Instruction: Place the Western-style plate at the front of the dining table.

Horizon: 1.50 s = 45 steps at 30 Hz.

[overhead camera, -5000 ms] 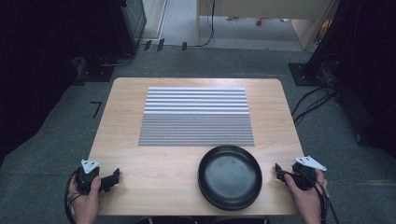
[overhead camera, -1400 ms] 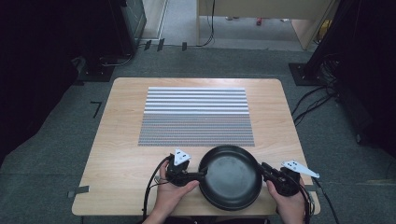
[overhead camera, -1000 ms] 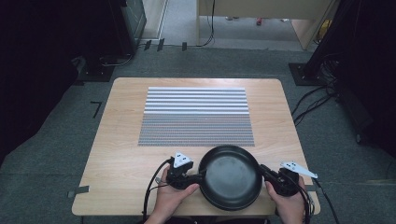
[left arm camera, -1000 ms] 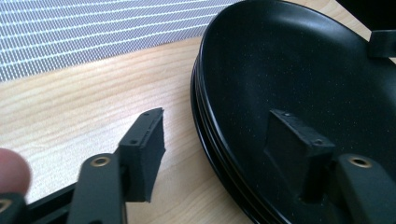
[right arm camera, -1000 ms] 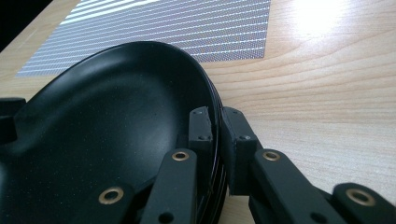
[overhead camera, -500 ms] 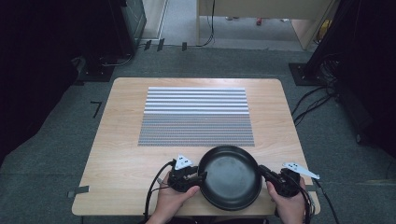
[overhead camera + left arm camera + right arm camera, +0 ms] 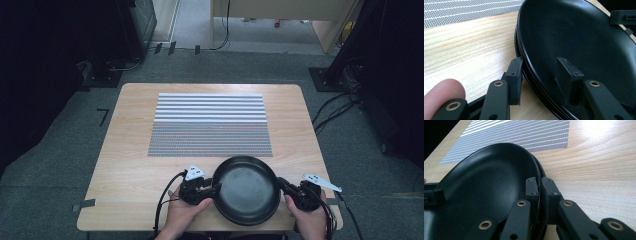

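Pale wooden surface (image 7: pixel 130 150) carried a black plate (image 7: pixel 246 190) at its near edge, before a striped mat (image 7: pixel 210 125). Right tool (image 7: pixel 283 184) clenched its rim; left tool (image 7: pixel 215 188), closing, straddled the opposite rim ungripped. Next likely: finish that grip, then lift level.

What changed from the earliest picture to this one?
Both hands came in from the table's near corners to the black plate. The right gripper has clamped its right rim. The left gripper straddles the left rim, its fingers just closing, a gap left. The plate and striped mat stayed put.
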{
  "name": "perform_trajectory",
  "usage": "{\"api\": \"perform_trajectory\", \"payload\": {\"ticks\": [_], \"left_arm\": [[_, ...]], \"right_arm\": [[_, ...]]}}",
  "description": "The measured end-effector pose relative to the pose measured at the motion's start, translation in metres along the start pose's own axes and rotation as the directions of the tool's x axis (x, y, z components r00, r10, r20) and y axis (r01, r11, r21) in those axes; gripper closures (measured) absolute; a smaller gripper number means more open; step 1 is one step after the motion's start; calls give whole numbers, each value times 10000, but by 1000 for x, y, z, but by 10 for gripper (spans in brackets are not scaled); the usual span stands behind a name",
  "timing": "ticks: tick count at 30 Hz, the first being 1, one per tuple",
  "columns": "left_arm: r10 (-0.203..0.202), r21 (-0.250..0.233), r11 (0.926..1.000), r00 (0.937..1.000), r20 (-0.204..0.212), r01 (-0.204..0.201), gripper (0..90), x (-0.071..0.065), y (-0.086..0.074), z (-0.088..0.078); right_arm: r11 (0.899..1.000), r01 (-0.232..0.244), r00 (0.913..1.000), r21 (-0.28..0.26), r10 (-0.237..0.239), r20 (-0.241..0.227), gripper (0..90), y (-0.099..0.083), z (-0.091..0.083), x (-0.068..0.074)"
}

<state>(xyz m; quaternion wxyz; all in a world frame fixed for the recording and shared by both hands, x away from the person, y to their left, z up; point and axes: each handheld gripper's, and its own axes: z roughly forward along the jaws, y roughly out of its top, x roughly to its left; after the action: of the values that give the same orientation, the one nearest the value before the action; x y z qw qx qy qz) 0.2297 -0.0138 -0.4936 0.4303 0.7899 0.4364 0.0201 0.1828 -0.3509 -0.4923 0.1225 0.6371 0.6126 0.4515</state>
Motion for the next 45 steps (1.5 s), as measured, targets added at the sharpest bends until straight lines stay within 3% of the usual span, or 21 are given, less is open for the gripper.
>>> {"api": "perform_trajectory", "payload": {"ticks": [6,34,45], "left_arm": [[-58,-9,10000,10000,-1,58,588,0,0,0],[-274,-58,9996,9989,391,277,578,5,3,-3],[-429,-244,9988,9989,169,433,589,10,7,-13]], "right_arm": [[9997,-228,9996,-66,227,-145,848,-1,0,-2],[9993,-365,9981,-80,361,-492,839,-4,12,4],[9998,-212,9968,20,213,-775,836,-6,15,10]]}}
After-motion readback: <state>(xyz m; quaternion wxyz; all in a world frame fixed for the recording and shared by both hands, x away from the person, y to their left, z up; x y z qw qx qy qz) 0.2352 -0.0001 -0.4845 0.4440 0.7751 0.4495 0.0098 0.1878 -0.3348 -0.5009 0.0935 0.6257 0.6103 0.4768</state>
